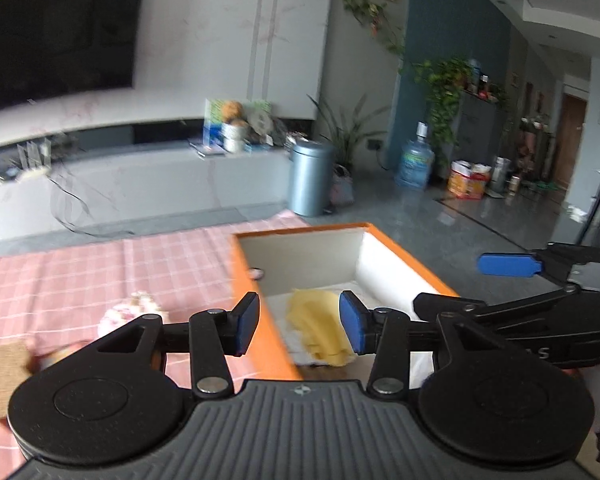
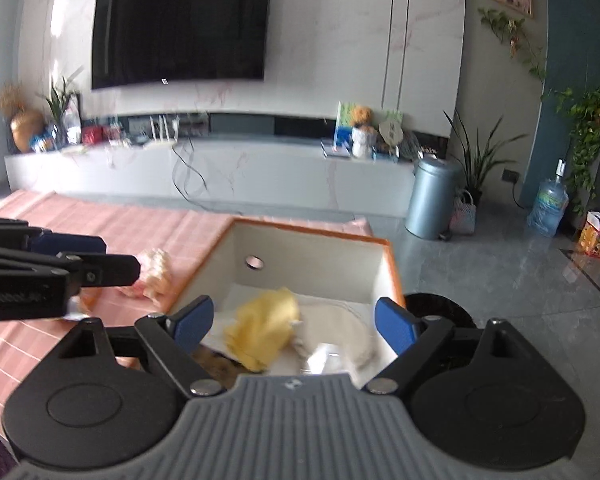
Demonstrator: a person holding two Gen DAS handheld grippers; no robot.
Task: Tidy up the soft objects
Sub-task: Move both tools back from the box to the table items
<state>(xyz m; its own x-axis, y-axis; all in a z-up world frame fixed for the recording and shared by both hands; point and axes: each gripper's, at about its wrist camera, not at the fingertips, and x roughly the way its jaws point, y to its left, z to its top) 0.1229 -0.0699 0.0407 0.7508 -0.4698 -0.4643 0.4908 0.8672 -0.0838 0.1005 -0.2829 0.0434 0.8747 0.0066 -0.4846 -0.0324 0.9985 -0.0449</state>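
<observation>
With both tools gaping and empty, left tool (image 1: 299, 322) and right tool (image 2: 294, 323), the yellow cloth (image 2: 262, 332) lies in the box (image 2: 392, 264). I'd lift clear of its rim, then swing the left one to the pink plush (image 1: 134, 308) on the counter (image 1: 80, 272).

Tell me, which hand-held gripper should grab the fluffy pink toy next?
Probably the left hand-held gripper: the fluffy pink-and-white plush toy lies on its side of the orange-rimmed box, nearer it.

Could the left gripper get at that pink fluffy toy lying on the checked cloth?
Probably yes. The left gripper is open and empty, and the pink toy lies in the open on the cloth, outside the orange box, with nothing between them.
</observation>
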